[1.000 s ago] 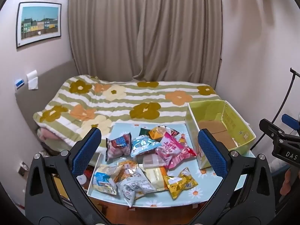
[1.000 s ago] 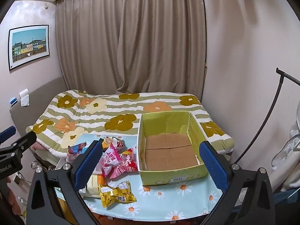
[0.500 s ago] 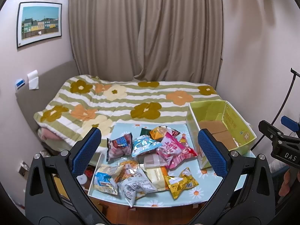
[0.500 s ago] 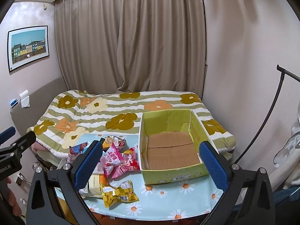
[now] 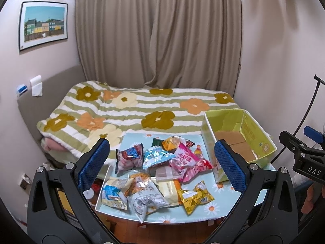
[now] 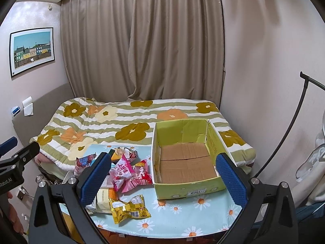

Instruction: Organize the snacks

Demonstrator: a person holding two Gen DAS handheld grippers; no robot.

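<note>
1. The left hand-held gripper (image 5: 162,170) hovers above the near edge of the surface (image 5: 215,209), its fingers spread wide with nothing between them. The right hand-held gripper (image 6: 163,180) is just as wide apart and holds nothing.
2. Nearest lies the gold snack packet (image 5: 195,198), at the near right of the pile, its long axis running left to right.
3. Beyond it the snack pile (image 5: 154,168) sits directly ahead of the left hand-held gripper, framed between its fingers.
4. From the right hand-held gripper, the pile lies to the left; the open cardboard box (image 6: 187,189) lies straight ahead.
5. My judgement: the left hand is the nearer one for picking, and the box stands to the right of the pile, with no snacks visible inside.
6. Farthest is the flowered bed (image 5: 142,109).
</note>
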